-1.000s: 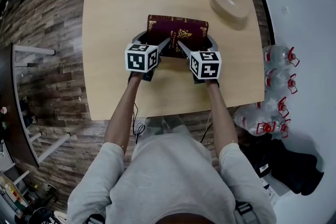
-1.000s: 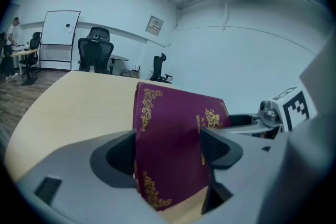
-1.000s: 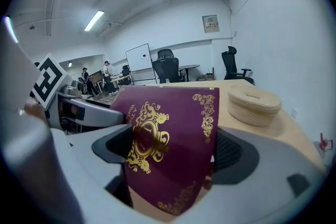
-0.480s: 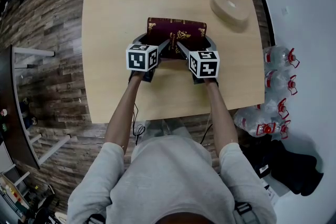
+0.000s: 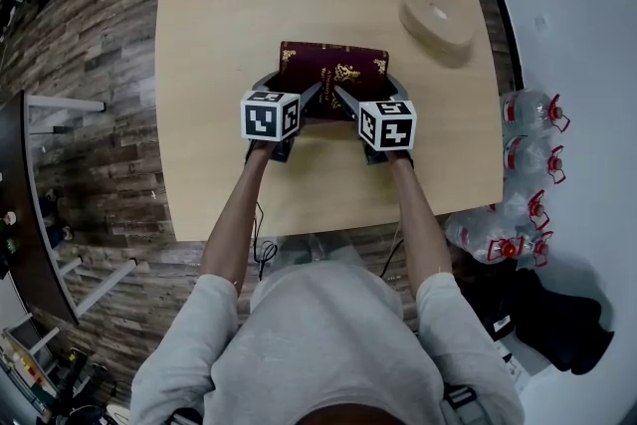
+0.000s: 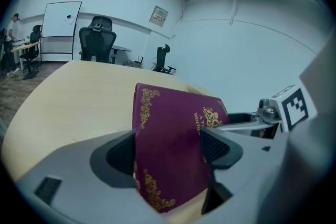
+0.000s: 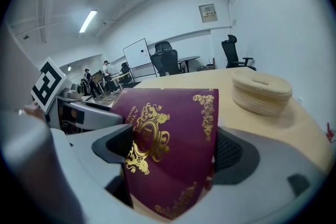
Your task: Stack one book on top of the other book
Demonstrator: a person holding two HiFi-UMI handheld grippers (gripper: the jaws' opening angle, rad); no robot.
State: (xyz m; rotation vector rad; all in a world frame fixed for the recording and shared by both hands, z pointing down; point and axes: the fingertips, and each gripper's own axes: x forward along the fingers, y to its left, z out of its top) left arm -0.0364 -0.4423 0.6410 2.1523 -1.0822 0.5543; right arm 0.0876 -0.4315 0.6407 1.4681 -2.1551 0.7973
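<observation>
— What's furthest left?
— Dark wood-plank floor, then the pale square wooden table in front of me.

— And your left claw?
— My left gripper, with its black-and-white marker cube, is pinched on the near left corner of the maroon hardcover book with gold ornament. In the left gripper view the book fills the gap. One jaw is against the decorated cover and the other is on the far side of it.

— Where is that book?
— Around the middle of the table, its long edge across me and the gilt crest facing up. Its near edge runs from one claw to the other. I cannot tell whether it rests on the tabletop or sits just off it.

— The right claw?
— My right gripper is clamped on the near right corner the same way. The right gripper view shows the gold crest sitting between the two jaws, both pressed to the book. The two claws are side by side and close, their cubes apart.

— Anything further right?
— A round, lidded woven straw box sits toward the table's far right corner, well apart from the book. Past the table's right edge, clear plastic bottles with red caps are clustered together.
</observation>
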